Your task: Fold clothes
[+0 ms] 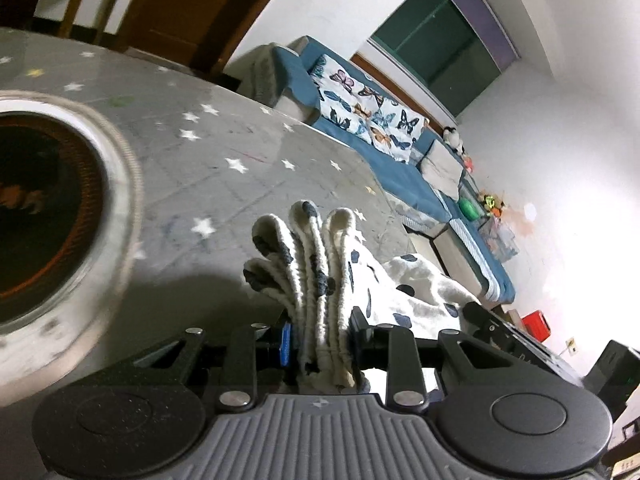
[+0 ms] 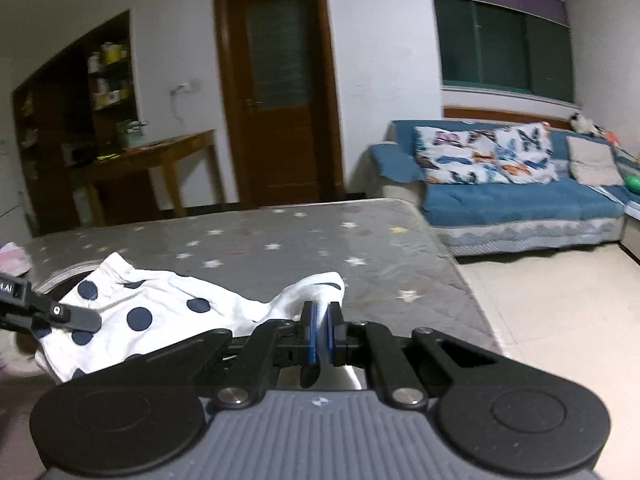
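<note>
1. While the white spotted garment [image 2: 160,312] hangs between both tools above the star-patterned table [image 2: 360,240], no finished fold shows yet.
2. The left gripper [image 1: 320,344] is clamped on a thick bunch of its ribbed edge, probably a waistband.
3. The right gripper [image 2: 320,334] is pinched tight on a thin corner.
4. Spreading, laying flat and folding all remain.

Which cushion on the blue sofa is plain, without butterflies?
The beige cushion, right of the two butterfly-print cushions on the sofa.
</note>
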